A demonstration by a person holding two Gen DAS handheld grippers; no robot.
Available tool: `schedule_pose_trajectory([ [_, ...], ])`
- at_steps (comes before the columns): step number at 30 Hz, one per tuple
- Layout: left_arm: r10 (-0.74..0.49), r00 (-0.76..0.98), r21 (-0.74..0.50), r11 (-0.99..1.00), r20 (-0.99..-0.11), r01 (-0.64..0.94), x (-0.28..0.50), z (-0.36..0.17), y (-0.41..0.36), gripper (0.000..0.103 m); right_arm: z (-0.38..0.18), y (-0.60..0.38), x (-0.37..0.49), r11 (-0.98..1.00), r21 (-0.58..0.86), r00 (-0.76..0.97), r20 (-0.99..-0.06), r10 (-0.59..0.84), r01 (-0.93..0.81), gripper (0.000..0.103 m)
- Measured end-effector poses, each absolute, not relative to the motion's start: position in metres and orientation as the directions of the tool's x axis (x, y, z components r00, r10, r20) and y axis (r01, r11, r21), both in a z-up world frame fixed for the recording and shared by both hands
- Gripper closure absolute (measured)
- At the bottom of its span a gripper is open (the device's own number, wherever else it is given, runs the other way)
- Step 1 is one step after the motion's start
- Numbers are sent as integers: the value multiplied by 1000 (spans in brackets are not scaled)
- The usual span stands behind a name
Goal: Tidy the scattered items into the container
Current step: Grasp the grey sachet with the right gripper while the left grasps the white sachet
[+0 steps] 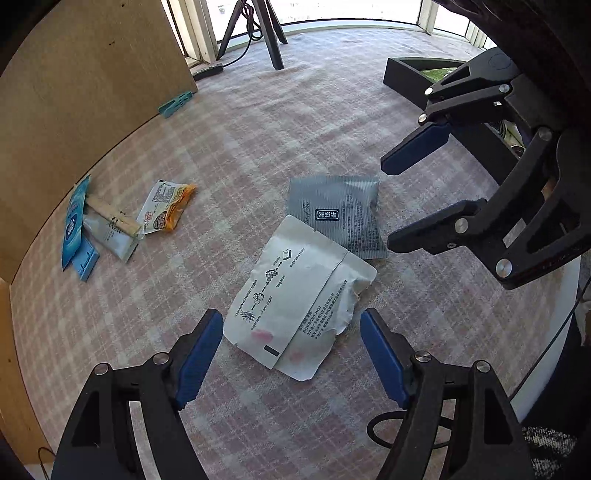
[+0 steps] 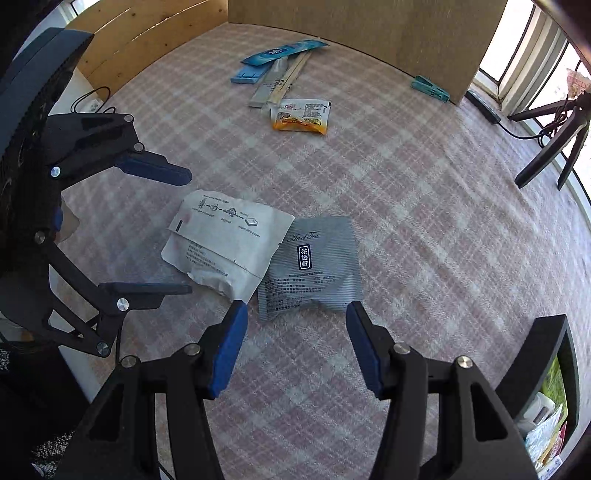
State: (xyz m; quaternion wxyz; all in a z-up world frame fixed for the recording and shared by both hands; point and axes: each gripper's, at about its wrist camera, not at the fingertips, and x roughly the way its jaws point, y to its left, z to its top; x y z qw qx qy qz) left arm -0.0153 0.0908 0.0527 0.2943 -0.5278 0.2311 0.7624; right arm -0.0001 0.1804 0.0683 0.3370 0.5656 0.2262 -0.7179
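A white paper pouch (image 1: 295, 291) lies on the checked cloth, overlapping a grey tea packet (image 1: 340, 214). My left gripper (image 1: 291, 325) is open, its blue pads on either side of the white pouch's near end. My right gripper (image 2: 295, 314) is open just short of the grey tea packet (image 2: 314, 269), with the white pouch (image 2: 225, 240) to its left. The right gripper also shows in the left wrist view (image 1: 388, 203), and the left gripper in the right wrist view (image 2: 188, 230). The black container (image 2: 550, 373) stands at the right with packets inside.
A pile of small items lies near the wooden wall: a blue sachet (image 1: 75, 221), a blue clip (image 1: 85, 260), a grey sachet (image 1: 110, 236), chopsticks (image 1: 112, 214) and an orange-white packet (image 1: 166, 206). A teal clip (image 1: 175, 104) lies by the board. Tripod legs (image 1: 266, 33) stand beyond.
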Motion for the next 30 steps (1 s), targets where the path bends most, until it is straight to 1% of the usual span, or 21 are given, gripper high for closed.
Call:
schedule_pose_trajectory([
  [3,206,-252,45,-685,-945,-727,-15,47,98,27,58,176,-5,-655,26,-136,-971,-195,755,48],
  [7,166,-260,91,-653,-951,-752,-20,35,107,27,49,171,-13,-636,27,-116,-977,-181,771,48],
  [8,153,-261,101,-652,-953,-751,-23,31,107,27,47,170,-14,-631,23,-115,-978,-177,775,46],
  [9,158,-262,97,-658,-952,-747,-26,30,107,19,45,169,-16,-627,20,-117,-977,-178,779,38],
  [10,170,-259,83,-667,-951,-740,-31,30,105,18,44,168,-19,-624,16,-120,-977,-175,781,34],
  [12,198,-230,34,-684,-953,-729,-40,28,101,17,37,167,-24,-626,12,-114,-980,-161,780,33],
  [14,227,-211,-9,-701,-951,-713,-46,28,97,16,37,168,-26,-625,22,-117,-977,-180,780,31],
  [17,241,-225,-14,-711,-944,-703,-49,30,96,20,36,166,-26,-625,7,-135,-974,-180,781,30],
  [19,255,-235,-17,-711,-938,-703,-48,33,95,30,36,165,-25,-626,-2,-146,-973,-178,780,32],
  [20,259,-238,-19,-713,-936,-701,-48,35,94,35,37,166,-25,-627,2,-145,-972,-183,779,35],
  [22,270,-238,-34,-723,-933,-690,-49,37,92,38,37,169,-26,-641,21,-136,-971,-194,767,35],
  [23,277,-238,-42,-728,-931,-684,-50,38,91,39,37,170,-26,-648,19,-140,-971,-193,761,38],
  [24,284,-237,-52,-735,-929,-677,-50,40,89,41,38,171,-26,-656,8,-153,-970,-189,755,46],
  [25,291,-235,-64,-742,-927,-667,-51,41,87,43,40,173,-27,-669,26,-148,-968,-201,743,50],
  [26,298,-231,-77,-750,-926,-657,-51,43,84,45,42,176,-30,-685,58,-131,-967,-220,726,61],
  [27,303,-228,-90,-759,-925,-645,-52,44,82,46,44,180,-33,-700,90,-115,-964,-240,708,75],
  [30,311,-227,-109,-777,-923,-620,-53,47,74,50,43,189,-36,-725,129,-99,-960,-263,676,82],
])
